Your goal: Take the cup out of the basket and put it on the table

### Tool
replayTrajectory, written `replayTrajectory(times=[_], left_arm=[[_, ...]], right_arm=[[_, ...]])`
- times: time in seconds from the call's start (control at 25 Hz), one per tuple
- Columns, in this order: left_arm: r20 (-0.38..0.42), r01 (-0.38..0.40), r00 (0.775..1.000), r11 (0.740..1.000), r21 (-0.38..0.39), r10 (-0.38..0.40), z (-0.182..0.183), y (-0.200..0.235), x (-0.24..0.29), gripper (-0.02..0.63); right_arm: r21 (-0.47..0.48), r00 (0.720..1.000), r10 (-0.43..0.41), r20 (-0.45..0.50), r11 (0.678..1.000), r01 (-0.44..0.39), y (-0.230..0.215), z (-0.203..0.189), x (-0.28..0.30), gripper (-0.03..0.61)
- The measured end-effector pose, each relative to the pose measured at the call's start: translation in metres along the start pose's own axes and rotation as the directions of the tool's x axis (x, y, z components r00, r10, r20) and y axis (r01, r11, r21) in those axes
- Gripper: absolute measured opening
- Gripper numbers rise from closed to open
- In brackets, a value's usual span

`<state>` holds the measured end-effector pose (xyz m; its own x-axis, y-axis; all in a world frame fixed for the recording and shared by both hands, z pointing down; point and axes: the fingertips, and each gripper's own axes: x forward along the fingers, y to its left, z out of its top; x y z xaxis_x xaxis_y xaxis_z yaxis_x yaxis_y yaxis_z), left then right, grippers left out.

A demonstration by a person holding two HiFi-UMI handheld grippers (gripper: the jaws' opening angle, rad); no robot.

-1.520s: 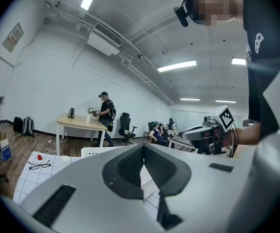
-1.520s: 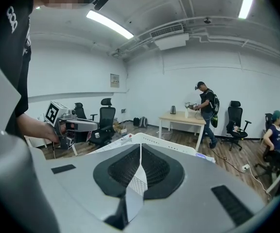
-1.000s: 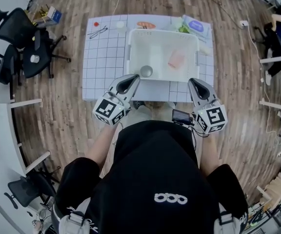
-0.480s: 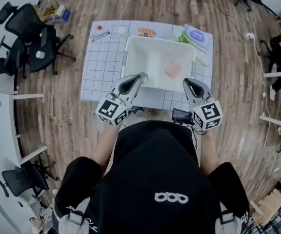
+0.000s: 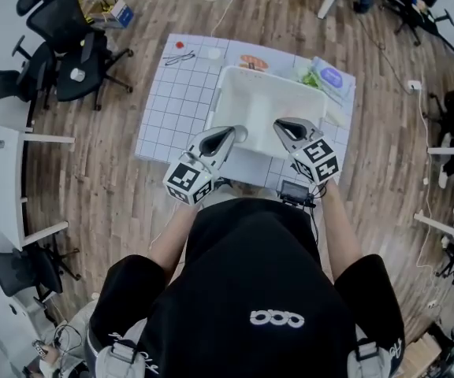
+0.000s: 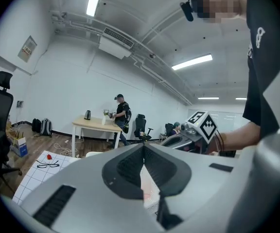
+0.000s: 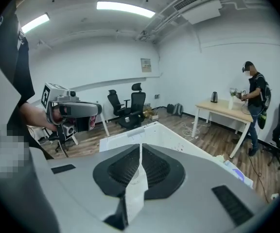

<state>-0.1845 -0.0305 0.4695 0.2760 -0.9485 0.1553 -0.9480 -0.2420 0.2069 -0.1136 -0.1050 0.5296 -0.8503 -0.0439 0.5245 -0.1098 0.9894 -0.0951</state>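
Note:
The white basket (image 5: pixel 262 101) stands on the grid-marked table (image 5: pixel 172 109). The cup does not show in any view; the spot where it stood lies under my left gripper (image 5: pixel 239 132). That gripper hangs over the basket's near left rim, jaws shut and empty. My right gripper (image 5: pixel 279 124) reaches over the near right rim, its jaws meeting at the tips with nothing between them. The right gripper view looks across the basket rim (image 7: pixel 152 129) to the left gripper (image 7: pixel 74 111). In the left gripper view the right gripper (image 6: pixel 194 132) shows ahead.
Behind the basket lie a red item (image 5: pixel 180 44), a black wire-like object (image 5: pixel 181 56), a plate with orange food (image 5: pixel 252 60), greens (image 5: pixel 312 79) and a blue packet (image 5: pixel 331 75). Office chairs (image 5: pixel 69 46) stand left. A person (image 7: pixel 253 103) stands at a wooden table.
My right gripper has swung forward and inward over the basket's near rim. The left gripper shifted slightly and now covers the cup, which showed beside its tip a second ago.

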Motion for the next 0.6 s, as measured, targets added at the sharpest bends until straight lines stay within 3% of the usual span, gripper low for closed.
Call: replayTrajectory(times=[0.28,0.6], left_arm=[[-0.003,-0.050,0.999,0.999,-0.009,0.050,-0.009,0.007,-0.006,0.009],[-0.011,-0.109,0.994,0.993,-0.037,0.109,-0.018,0.017,-0.019,0.009]], right_arm=[[-0.092,0.982,0.132,-0.133,0.985,-0.145,0.001,-0.013,0.071,0.026],[-0.161,0.920,0.239,-0.310,0.941,-0.299,0.010,-0.056,0.141,0.026]])
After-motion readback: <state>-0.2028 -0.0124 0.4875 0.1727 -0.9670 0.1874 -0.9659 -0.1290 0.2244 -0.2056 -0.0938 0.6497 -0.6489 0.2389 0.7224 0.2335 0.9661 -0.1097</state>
